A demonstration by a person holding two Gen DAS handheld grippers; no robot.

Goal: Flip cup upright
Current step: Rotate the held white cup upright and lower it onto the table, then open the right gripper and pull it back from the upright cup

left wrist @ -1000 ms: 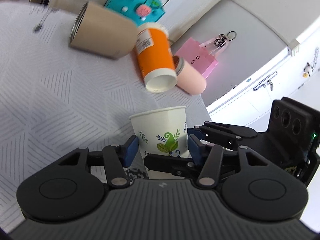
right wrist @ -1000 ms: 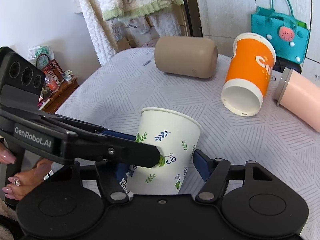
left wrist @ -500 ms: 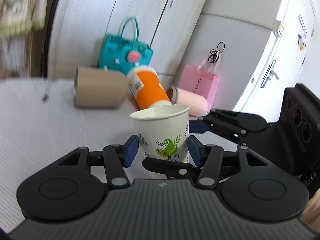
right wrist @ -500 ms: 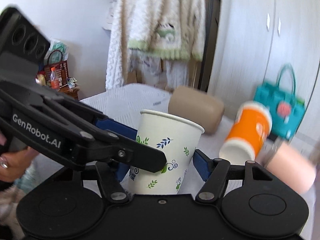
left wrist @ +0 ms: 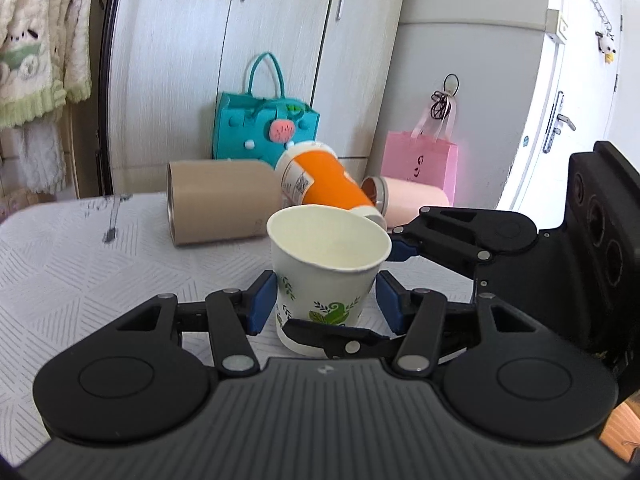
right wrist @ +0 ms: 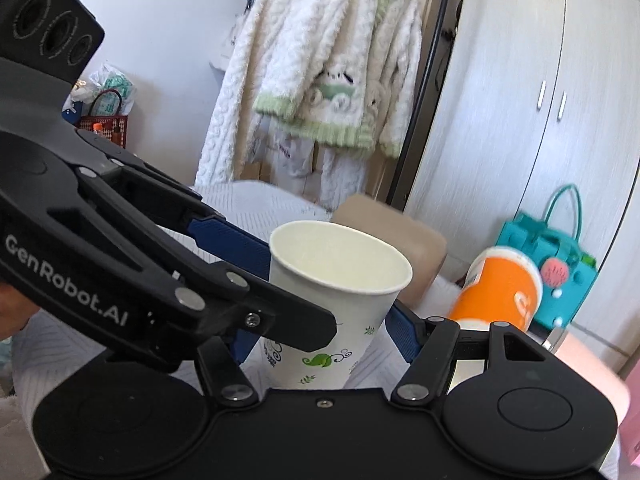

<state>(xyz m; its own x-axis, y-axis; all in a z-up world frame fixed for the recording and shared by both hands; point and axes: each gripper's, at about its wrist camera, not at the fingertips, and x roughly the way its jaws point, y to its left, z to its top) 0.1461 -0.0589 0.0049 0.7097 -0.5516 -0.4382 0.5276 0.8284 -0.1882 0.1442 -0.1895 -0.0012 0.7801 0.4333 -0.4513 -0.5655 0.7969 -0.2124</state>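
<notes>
Left wrist view: the paper cup (left wrist: 326, 276) stands mouth up between the blue pads of the left gripper (left wrist: 326, 304). The left pad touches the cup wall; the right pad stands just clear of it, so the jaws are parted to about the cup's width and grip is not confirmed. A finger of the right gripper (left wrist: 404, 248) crosses low in front of the cup, and its other pad sits near the rim on the far right side. Whether the cup base rests on the table (left wrist: 80, 264) cannot be told; it is hidden. Behind lie a tan tumbler (left wrist: 224, 204), an orange cup (left wrist: 328, 184) and a pink cup (left wrist: 412, 200), all on their sides.

Right wrist view: the paper cup sits between the right gripper's pads, the right one against the wall; the left gripper's finger hides the other side. Closure cannot be told.

Risks:
- Thin paper wall. Cause: both grippers closing together. Result: crushed or ovalled rim.
- Finger collision. Cause: the crossed fingers withdrawing without sequencing. Result: cup dragged or tipped.
- Release above the table. Cause: hidden base. Result: the cup drops and topples.
- Sideways withdrawal may knock the orange cup.
</notes>
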